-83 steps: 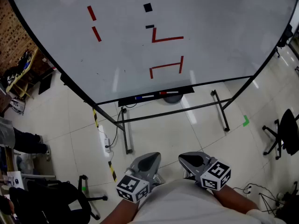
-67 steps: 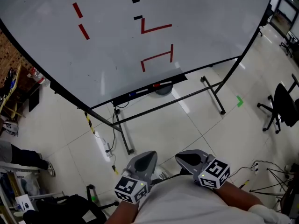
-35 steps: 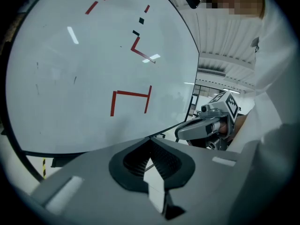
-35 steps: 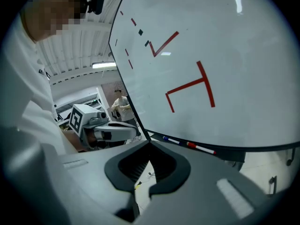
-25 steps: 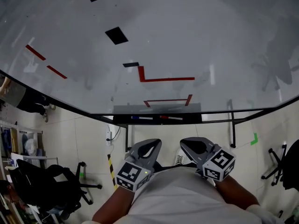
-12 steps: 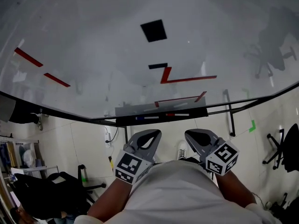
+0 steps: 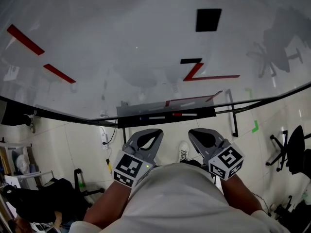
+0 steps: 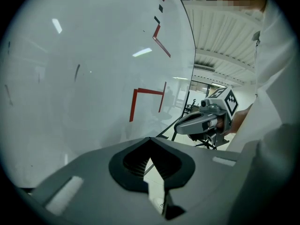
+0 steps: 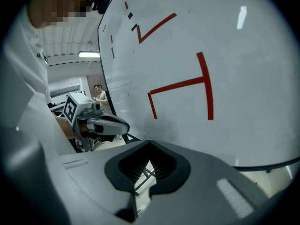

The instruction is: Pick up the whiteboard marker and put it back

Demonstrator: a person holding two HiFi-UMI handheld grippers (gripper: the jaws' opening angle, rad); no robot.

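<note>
The big whiteboard [image 7: 121,42] fills the top of the head view. It has red lines and black squares on it. A dark tray [image 7: 206,113] runs under its bottom edge. Two markers lie in the tray, end to end: a blue marker [image 7: 147,117] and a red marker [image 7: 182,114]. The left gripper [image 7: 157,132] and the right gripper [image 7: 192,132] are close to the person's body, below the tray and not touching it. Both are squeezed closed with nothing inside.

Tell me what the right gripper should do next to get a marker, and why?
Probably reach the right gripper forward toward the red marker on the tray, opening on the way: it is shut, empty and held short of the tray.
</note>
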